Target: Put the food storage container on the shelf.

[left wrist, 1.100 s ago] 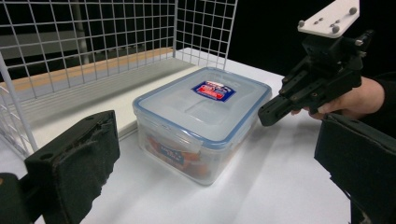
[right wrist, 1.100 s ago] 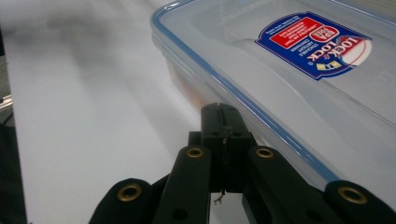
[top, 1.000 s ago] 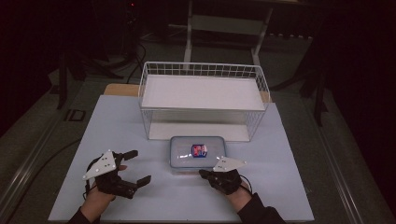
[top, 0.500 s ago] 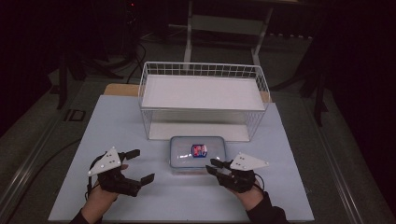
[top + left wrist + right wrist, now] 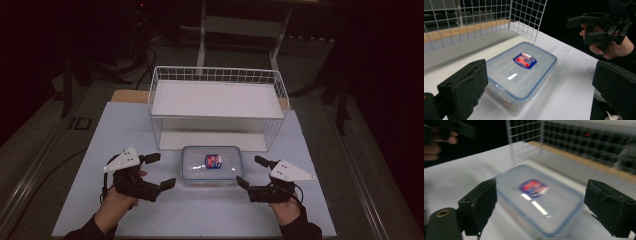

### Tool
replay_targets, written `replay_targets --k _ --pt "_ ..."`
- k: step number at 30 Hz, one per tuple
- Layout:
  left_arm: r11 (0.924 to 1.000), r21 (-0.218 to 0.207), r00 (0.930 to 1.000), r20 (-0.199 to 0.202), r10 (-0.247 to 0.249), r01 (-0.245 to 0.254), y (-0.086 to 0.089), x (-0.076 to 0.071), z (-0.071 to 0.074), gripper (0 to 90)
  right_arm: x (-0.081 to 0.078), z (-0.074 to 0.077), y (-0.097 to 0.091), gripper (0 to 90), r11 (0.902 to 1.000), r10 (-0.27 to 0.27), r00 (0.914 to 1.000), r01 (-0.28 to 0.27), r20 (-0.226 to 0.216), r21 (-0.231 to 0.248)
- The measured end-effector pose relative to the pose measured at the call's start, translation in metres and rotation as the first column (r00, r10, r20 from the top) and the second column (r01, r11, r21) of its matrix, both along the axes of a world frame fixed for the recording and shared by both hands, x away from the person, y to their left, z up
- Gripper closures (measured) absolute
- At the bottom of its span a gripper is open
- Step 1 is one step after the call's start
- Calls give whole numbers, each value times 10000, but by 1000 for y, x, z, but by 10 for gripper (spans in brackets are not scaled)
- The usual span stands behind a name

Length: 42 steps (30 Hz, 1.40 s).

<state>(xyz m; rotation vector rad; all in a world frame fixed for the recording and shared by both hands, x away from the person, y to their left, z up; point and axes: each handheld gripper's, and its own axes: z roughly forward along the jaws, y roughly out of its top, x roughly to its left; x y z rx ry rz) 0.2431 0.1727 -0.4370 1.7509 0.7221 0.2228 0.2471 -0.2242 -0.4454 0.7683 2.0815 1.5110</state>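
A clear plastic lidded box (image 5: 211, 164) with a red and blue label lies on the white table, just in front of the wire basket. My left gripper (image 5: 161, 170) hovers open at the box's left side, apart from it. My right gripper (image 5: 250, 171) hovers at the right side; its jaws have just been opening and stand wide with nothing pressed between them. In the left gripper view the box (image 5: 520, 75) lies ahead of the open left gripper (image 5: 540, 72). In the blurred right gripper view, the box (image 5: 541, 202) sits beyond the open right gripper (image 5: 541, 192).
A white wire basket (image 5: 218, 75) with a white floor stands at the back of the table (image 5: 320, 165), its front wall close behind the box. Dark floor and stand legs surround the table. The other hand and its gripper (image 5: 602, 23) show across the box.
The right gripper has drawn back to the right from the box's edge, lifted, and opened from shut. The left gripper has risen and shifted slightly toward the box, still open.
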Motion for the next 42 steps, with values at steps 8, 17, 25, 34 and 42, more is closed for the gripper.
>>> replay_targets --k 8,17,25,34,42 --pt "9998 -129 9981 -604 125 -133 -7 20 6 2 3 10 -10 150 9999 -114 9998 114 155 -3" --pt "9991 -265 9829 -1823 271 -325 -20 49 -10 3 4 3 -9 181 9997 -167 9996 161 -248 -209" --pt "9957 -37 9538 -2872 880 -930 -25 69 -30 3 7 -2 -11 148 10000 57 10000 -57 48 16" --pt "9942 -79 8745 -4765 909 -1077 -24 90 -58 3 8 -7 -9 109 9998 156 9983 -151 -570 94" --pt "9918 -434 7513 -6571 622 -1202 -19 104 -83 52 10 -10 -4 97 9998 -192 9965 200 -814 86"
